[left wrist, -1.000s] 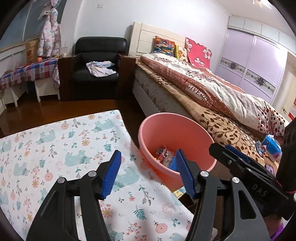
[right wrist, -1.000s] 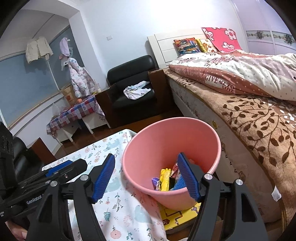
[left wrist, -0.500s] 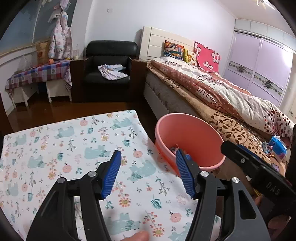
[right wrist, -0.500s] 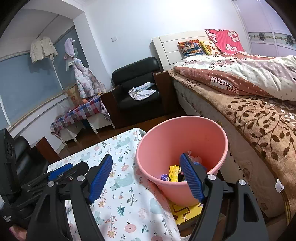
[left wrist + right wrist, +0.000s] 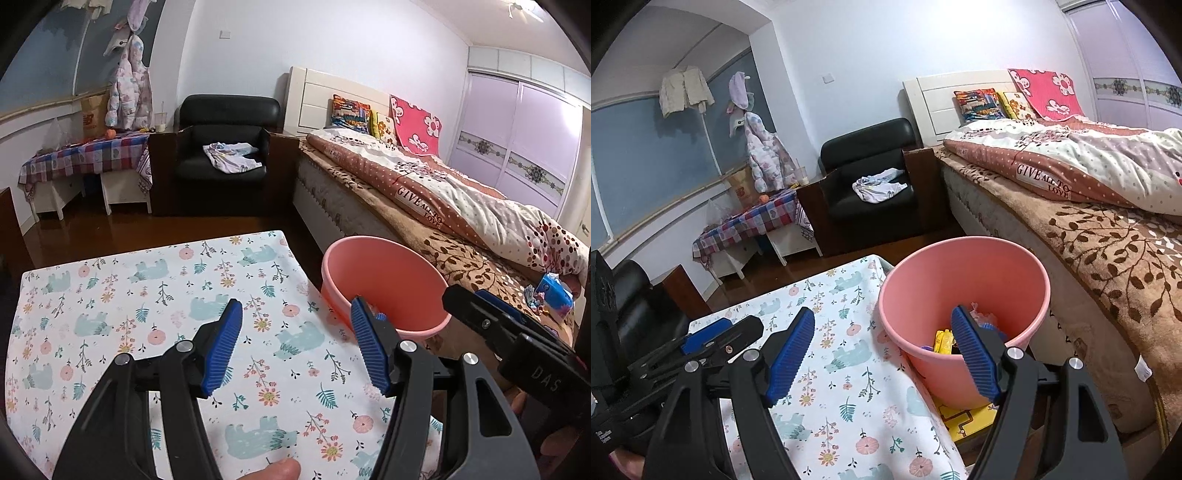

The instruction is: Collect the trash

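A pink bucket [image 5: 384, 280] [image 5: 964, 280] stands just off the right edge of the table, between it and the bed. Yellow and other wrappers [image 5: 943, 341] lie in its bottom. My left gripper [image 5: 296, 303] is open and empty over the floral tablecloth [image 5: 147, 295], left of the bucket. My right gripper [image 5: 882, 311] is open too, with nothing between its blue pads; its right finger shows in front of the bucket's mouth. Each gripper also appears in the other's view: the right gripper [image 5: 498, 325] and the left gripper [image 5: 713, 332].
The bed [image 5: 461, 229] with its brown blanket runs along the right, a blue packet [image 5: 554, 295] on it. A yellow box [image 5: 964, 417] lies under the bucket. A black armchair [image 5: 225, 147] and a checked side table [image 5: 85, 155] stand at the back.
Both grippers have drawn back from the bucket, which now looks smaller and farther off, and more tablecloth shows. The right jaws stand slightly wider.
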